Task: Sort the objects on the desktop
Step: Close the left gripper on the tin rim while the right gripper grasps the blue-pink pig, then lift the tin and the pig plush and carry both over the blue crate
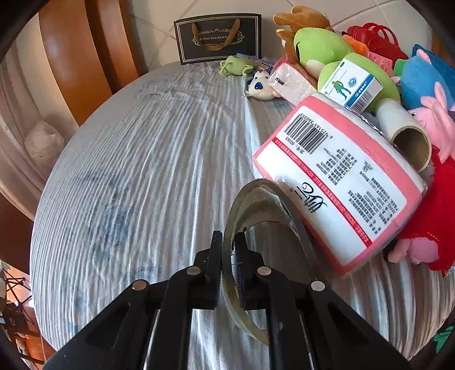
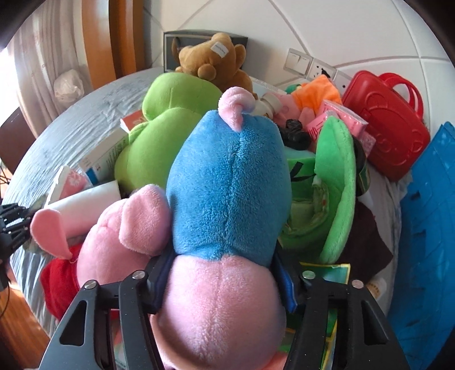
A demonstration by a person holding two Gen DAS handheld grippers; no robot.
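both tools are at the pick-up step: left gripper (image 1: 229, 250) pinches the tape roll's (image 1: 256, 199) wall beside the pink tissue pack (image 1: 341, 182); right gripper (image 2: 224, 281) clasps the blue-and-pink plush (image 2: 230, 182) behind that pack. next, i'd say, lift clear.

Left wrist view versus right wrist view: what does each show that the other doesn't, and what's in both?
Left wrist only: the left gripper shut on a tape roll, the pink tissue pack, and the black gift bag.
Right wrist only: the right gripper around the blue-and-pink plush pig, and wall switches.
Both: the green plush, brown plush, and red bag.
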